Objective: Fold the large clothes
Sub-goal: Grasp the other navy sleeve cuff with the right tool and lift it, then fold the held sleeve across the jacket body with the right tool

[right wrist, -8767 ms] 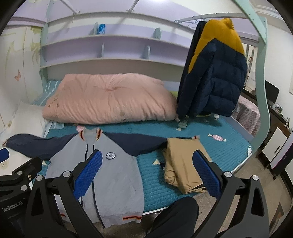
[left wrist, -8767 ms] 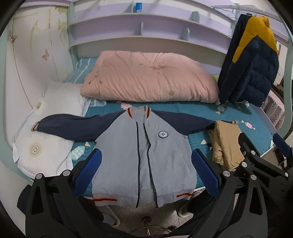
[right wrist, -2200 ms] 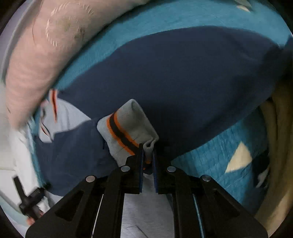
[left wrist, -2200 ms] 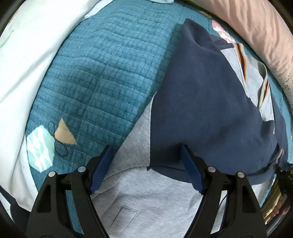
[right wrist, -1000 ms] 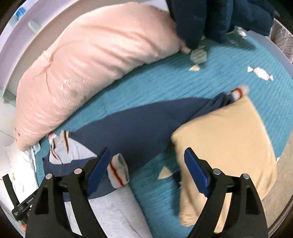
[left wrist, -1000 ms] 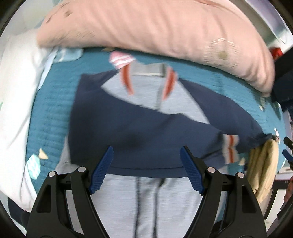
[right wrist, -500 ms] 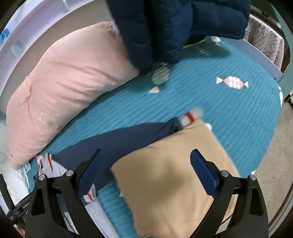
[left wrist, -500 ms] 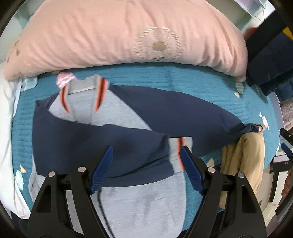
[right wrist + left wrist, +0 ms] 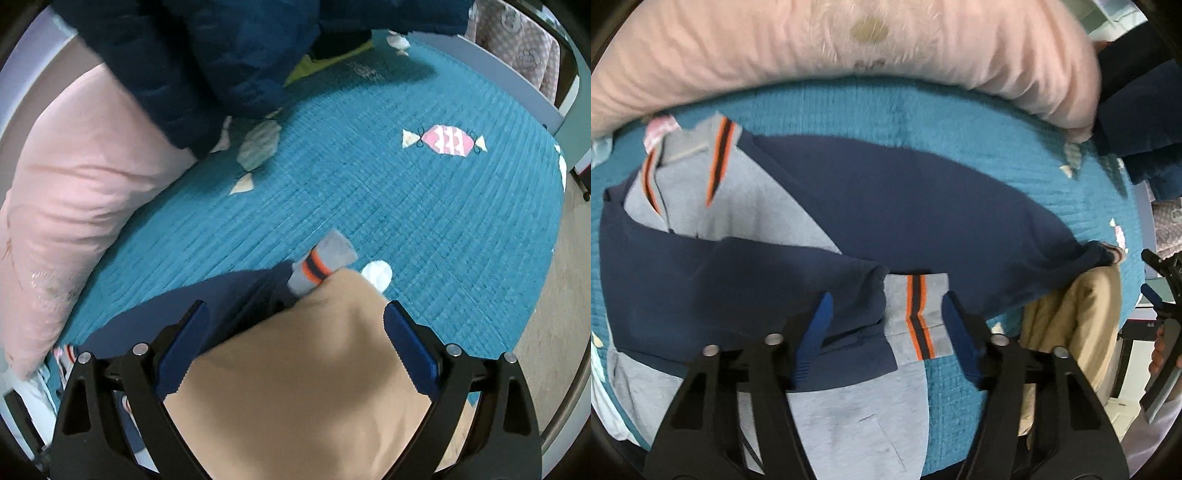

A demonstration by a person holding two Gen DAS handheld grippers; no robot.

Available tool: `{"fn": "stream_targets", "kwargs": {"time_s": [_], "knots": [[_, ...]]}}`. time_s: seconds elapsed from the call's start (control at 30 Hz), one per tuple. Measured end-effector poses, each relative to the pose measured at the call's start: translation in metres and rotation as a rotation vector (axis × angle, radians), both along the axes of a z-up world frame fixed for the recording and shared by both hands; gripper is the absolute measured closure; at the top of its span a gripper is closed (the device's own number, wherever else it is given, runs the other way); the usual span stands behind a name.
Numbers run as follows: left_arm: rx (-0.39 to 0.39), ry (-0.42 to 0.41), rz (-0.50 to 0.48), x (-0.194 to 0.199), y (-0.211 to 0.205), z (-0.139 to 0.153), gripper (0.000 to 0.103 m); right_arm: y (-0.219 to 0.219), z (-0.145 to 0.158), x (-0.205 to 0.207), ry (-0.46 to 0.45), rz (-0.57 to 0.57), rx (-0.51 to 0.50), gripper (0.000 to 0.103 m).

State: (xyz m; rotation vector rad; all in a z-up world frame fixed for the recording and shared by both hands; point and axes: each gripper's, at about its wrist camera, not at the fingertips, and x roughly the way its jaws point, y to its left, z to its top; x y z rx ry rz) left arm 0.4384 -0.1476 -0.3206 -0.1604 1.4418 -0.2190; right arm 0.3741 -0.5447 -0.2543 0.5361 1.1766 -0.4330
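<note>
No words, numbers or brand names could be read anywhere. The pink quilt [image 9: 849,48] had a round brown mark with blurry shapes under it, too fuzzy to read. The blue bed cover [image 9: 424,206] only had candy pictures on it. The jacket [image 9: 849,206] had orange and dark stripes, but no letters.

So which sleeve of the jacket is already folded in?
The sleeve lying across the grey chest, its striped cuff between the left tool's closing fingers. The other sleeve lies stretched out.
</note>
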Motion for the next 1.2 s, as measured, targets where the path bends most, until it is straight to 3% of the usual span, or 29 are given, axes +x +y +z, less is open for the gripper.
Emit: {"fn": "stream_targets", "kwargs": {"time_s": [0.2,0.4,0.53,0.6,0.67,0.7,0.97,1.2], "knots": [[-0.041,0.108,0.05,0.016,0.011,-0.045,0.079,-0.017,-0.027,0.022,0.034,-0.02,0.038,0.012],[-0.016,0.167,0.069,0.031,0.018,-0.089,0.089,-0.026,-0.056,0.04,0.082,-0.043,0.051,0.014],[-0.004,0.184,0.058,0.036,0.017,-0.094,0.089,-0.024,-0.068,0.044,0.085,-0.039,0.021,0.038],[-0.003,0.191,0.053,0.038,0.018,-0.095,0.089,-0.02,-0.069,0.046,0.084,-0.004,-0.025,0.07],[-0.007,0.189,0.051,0.038,0.019,-0.095,0.089,-0.02,-0.069,0.045,0.066,-0.001,-0.009,0.09],[-0.006,0.182,0.049,0.038,0.017,-0.095,0.089,-0.021,-0.068,0.044,0.047,-0.001,0.016,0.093],[0.001,0.164,0.044,0.035,0.013,-0.095,0.089,-0.007,-0.039,0.047,-0.056,0.027,-0.014,0.094],[0.01,0.165,0.043,0.031,0.012,-0.091,0.09,0.017,0.005,0.039,-0.138,0.099,-0.015,0.095]]}}
